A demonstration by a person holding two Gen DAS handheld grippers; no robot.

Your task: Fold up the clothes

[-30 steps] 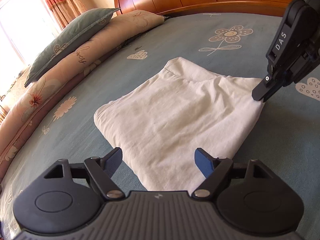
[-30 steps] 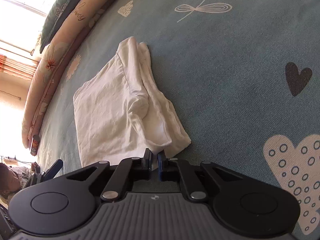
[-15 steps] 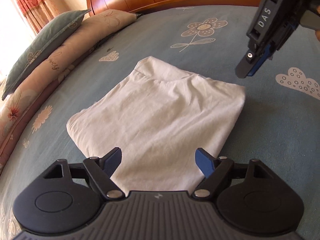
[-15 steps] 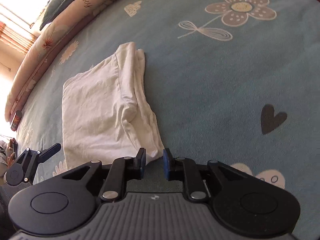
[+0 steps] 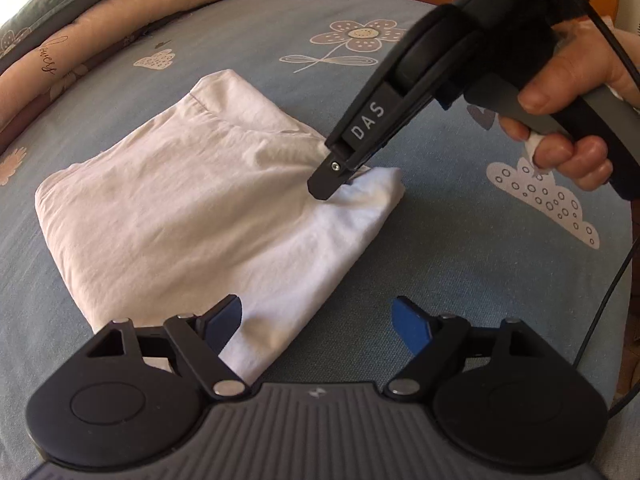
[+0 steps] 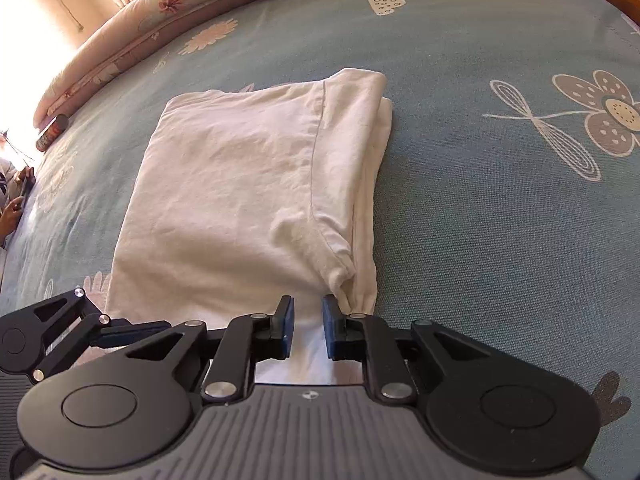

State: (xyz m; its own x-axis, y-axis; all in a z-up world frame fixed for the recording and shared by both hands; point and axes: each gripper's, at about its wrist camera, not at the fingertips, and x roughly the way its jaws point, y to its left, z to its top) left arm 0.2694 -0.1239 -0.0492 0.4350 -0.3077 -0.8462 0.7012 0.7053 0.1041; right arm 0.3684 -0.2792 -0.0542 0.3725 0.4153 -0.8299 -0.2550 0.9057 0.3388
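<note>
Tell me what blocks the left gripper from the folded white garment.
Nothing visible does. The left gripper is open right at the near edge of the folded white garment; the right gripper sits at its far corner, out of the way.

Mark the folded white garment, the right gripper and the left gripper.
folded white garment (image 5: 192,216), left wrist view, middle of the top layer.
right gripper (image 6: 308,328), right wrist view, gap between its blue pads.
left gripper (image 5: 318,322), left wrist view, midway between its spread fingertips.
</note>
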